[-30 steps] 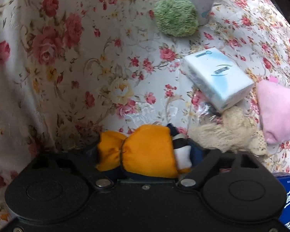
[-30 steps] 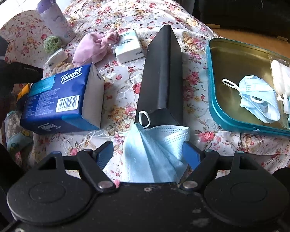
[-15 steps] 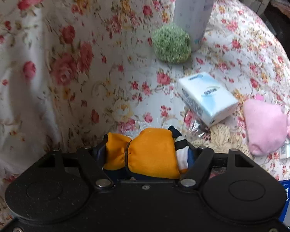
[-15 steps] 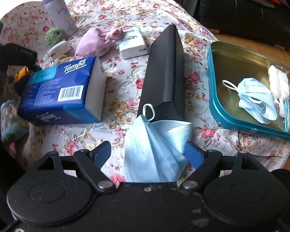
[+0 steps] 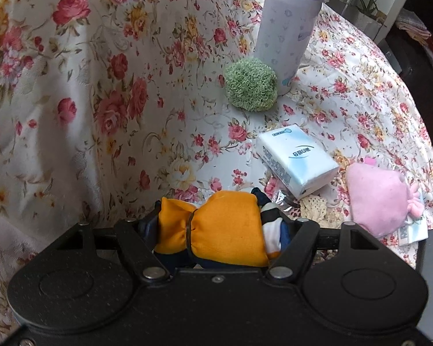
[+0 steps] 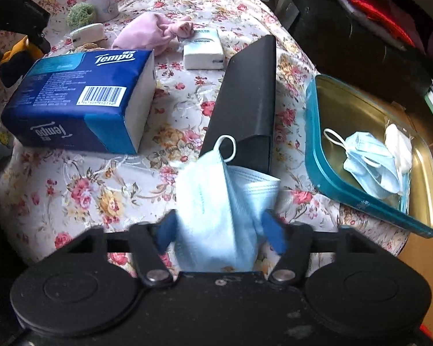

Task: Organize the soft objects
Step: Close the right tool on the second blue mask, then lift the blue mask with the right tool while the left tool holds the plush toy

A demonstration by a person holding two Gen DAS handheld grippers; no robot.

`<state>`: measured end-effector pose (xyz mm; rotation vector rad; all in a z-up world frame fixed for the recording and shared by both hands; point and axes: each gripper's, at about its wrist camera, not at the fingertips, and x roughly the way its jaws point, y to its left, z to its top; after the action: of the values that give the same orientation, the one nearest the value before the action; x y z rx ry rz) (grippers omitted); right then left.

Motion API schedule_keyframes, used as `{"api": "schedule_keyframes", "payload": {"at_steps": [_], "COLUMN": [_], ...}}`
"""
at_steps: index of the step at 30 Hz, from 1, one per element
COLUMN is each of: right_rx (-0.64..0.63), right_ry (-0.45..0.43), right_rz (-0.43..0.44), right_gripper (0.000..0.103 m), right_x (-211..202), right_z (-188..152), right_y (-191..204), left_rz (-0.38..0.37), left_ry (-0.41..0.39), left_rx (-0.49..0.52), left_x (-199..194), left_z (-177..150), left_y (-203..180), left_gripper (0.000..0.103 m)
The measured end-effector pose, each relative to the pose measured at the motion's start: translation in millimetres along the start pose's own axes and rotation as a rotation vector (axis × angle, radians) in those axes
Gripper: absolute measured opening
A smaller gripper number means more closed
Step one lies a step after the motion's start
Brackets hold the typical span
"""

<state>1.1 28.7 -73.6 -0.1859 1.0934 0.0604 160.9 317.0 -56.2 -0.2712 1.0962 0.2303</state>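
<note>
My left gripper (image 5: 219, 225) is shut on an orange, navy and white soft toy (image 5: 225, 227), held above the floral cloth. My right gripper (image 6: 220, 227) is shut on a light blue face mask (image 6: 219, 210), held near the table's front edge. A teal tin tray (image 6: 326, 178) to the right holds another blue mask (image 6: 369, 164) and a wrapped white item (image 6: 398, 150). A green fuzzy ball (image 5: 249, 85), a pink soft pouch (image 5: 378, 199) and a cream lace piece (image 5: 314, 207) lie on the cloth.
A lilac bottle (image 5: 288, 26) stands behind the green ball. A white tissue pack (image 5: 297, 160) lies mid-table, another one (image 6: 203, 53) farther right. A blue Tempo tissue box (image 6: 80, 98) and a black box (image 6: 245, 95) sit on the table (image 6: 86, 190).
My left gripper has risen and pulled back with the toy, so the bottle now shows. My right gripper has lifted and shifted toward the tray with the mask.
</note>
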Motion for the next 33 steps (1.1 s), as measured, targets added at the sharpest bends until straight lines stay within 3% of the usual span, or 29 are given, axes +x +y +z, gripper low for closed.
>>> {"api": "schedule_keyframes", "payload": {"at_steps": [3,19,26,33], "right_rx": [0.034,0.186,0.214,0.242], "right_ry": [-0.001,-0.038,-0.023,-0.001], "right_rz": [0.028,0.119,0.153,0.220], "right_gripper": [0.041,0.042,0.042,0.042], "right_x": [-6.6,-52.2,-47.9,-43.1], "right_z": [2.5,9.9,6.6,1.8], "right_y": [-6.5,-31.3,-31.3,-32.0], "left_rz": [-0.009,-0.017,-0.091,-0.117], "left_ry": [-0.010,-0.126,-0.167,-0.199], "left_rx": [-0.004,0.009,0.032,0.042], "left_x": [-3.3,-26.5,-44.1,-55.4], "left_z": [-1.3,-4.6,-12.3,-18.6], "left_y": [1.6,1.4,-2.8,-7.7], "left_gripper": [0.068,0.068,0.068,0.068]}}
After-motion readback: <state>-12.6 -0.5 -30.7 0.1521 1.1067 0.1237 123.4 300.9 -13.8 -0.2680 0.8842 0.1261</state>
